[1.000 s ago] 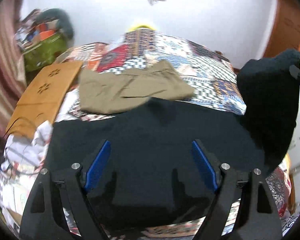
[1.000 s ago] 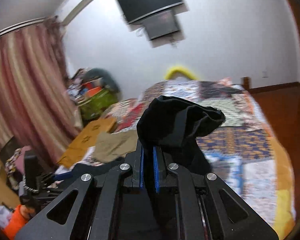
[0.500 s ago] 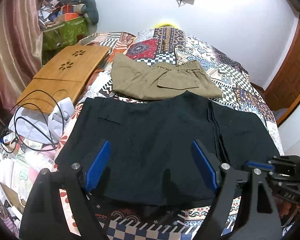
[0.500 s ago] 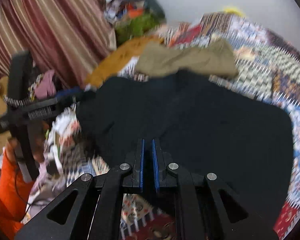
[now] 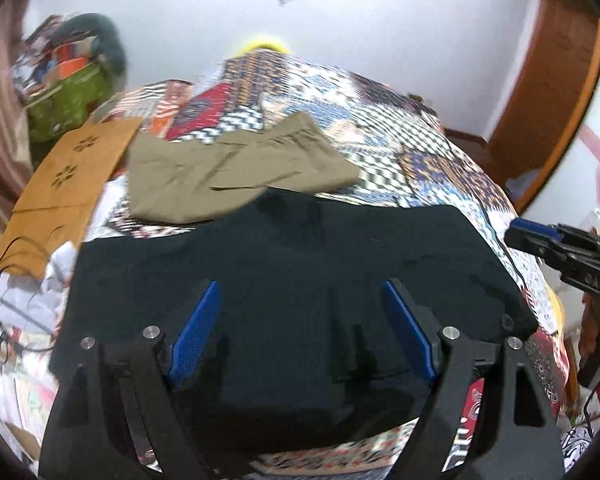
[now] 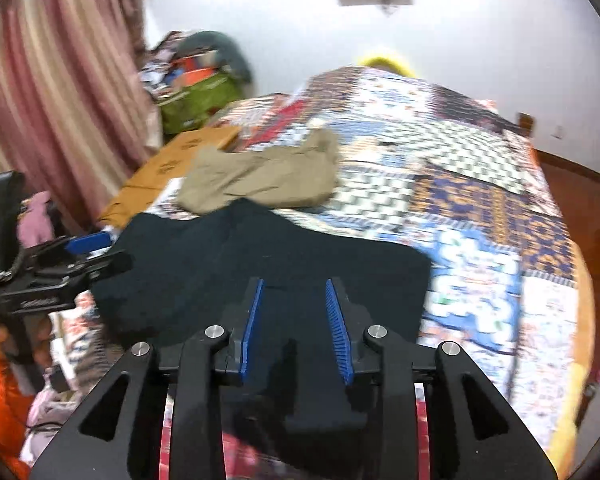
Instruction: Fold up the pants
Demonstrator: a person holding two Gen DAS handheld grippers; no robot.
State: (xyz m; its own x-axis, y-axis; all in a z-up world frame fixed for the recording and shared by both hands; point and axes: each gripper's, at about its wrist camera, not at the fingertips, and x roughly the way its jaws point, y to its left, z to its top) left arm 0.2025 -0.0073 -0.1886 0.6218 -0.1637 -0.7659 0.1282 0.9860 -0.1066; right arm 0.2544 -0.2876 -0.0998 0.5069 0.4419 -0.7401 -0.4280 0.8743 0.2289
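On the bed [image 5: 440, 148], black pants [image 5: 284, 264] lay folded flat at the near edge of the patchwork quilt, with khaki shorts [image 5: 236, 172] just beyond, their edges touching or overlapping. The left gripper [image 5: 300, 332] hovered over the pants, jaws spread wide and holding nothing. The right gripper [image 6: 294, 328] was also above the pants, jaws parted and empty. A wooden board [image 5: 68, 176] lay left of the shorts, beside a striped curtain [image 6: 52, 80].

The right gripper [image 6: 296, 328] has let go of the black pants [image 6: 260, 256], its fingers [image 6: 339, 332] now parted.
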